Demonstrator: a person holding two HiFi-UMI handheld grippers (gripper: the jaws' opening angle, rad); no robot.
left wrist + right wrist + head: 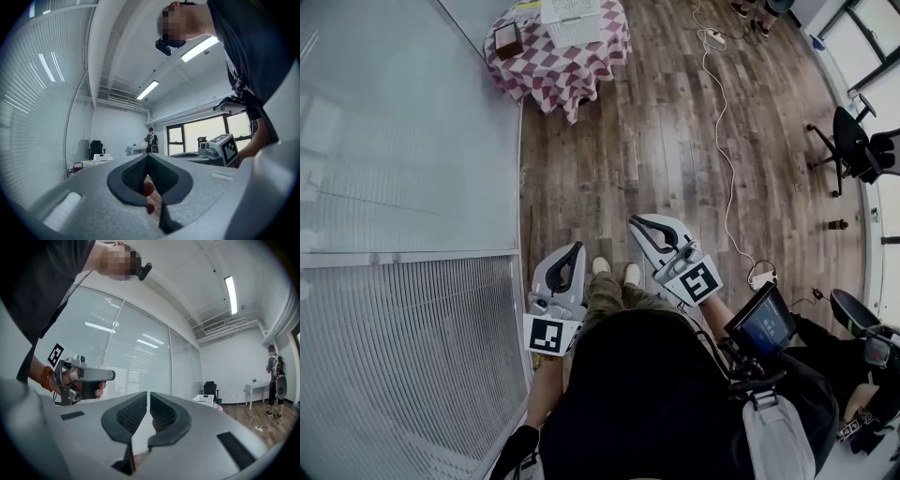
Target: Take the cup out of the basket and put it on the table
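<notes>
Left gripper (577,249) and right gripper (634,223) point forward over the wood floor (675,141), glass wall (403,141) alongside. Checked-cloth table (581,70) sits well ahead, white basket (574,21) on it.

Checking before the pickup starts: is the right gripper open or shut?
Shut. In its own view, the right gripper has its jaws closed together at the tips, with nothing held between them.

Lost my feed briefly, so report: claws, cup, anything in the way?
Left claw and right claw shut, empty. Cup not visible; basket on checkered table ahead. White cable on floor, right of path.
</notes>
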